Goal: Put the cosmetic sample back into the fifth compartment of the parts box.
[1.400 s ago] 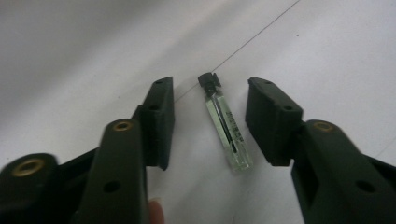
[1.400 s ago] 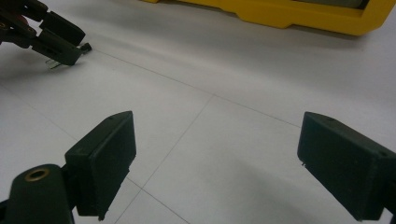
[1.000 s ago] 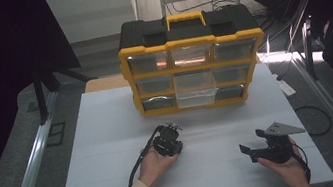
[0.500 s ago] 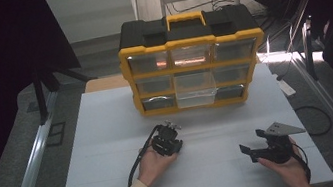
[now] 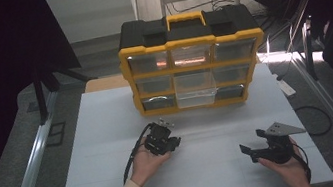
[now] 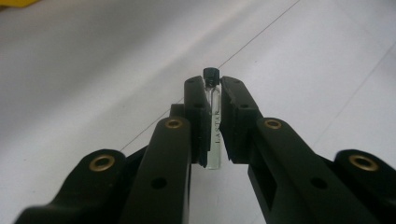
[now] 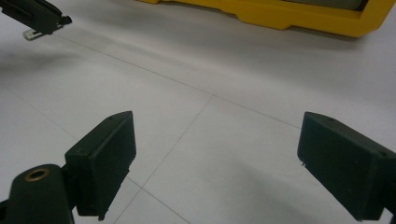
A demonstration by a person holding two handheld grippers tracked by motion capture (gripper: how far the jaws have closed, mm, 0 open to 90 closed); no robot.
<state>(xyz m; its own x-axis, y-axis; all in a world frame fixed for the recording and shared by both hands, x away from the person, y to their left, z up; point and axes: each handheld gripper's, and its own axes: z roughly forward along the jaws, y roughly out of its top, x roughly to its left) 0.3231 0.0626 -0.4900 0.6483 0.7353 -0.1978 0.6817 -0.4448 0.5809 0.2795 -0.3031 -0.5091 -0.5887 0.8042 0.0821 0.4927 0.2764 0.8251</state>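
The left gripper (image 6: 214,116) has its fingers (image 6: 198,119) pinched on a vial (image 6: 214,126), a thin clear glass tube with a black cap, held above the white tabletop (image 5: 211,132) in front of the yellow and black organizer (image 5: 193,59). The right gripper (image 7: 219,168) hangs over bare tabletop with its fingers spread wide and nothing between them. The vial looks very light, stiff and brittle, and smooth glass is likely to slip, so a gentle squeeze across the middle of the tube, as now, seems safer than gripping the cap or the bare lower end that sticks out below the pads. Too hard a pinch could crack it; too soft, and it may slide or swivel. Small dark lettering runs along the tube; it seems to read "LANTAR", though the letters are too fine to be sure. In the right gripper view the vial's clear end pokes out of the far left gripper.
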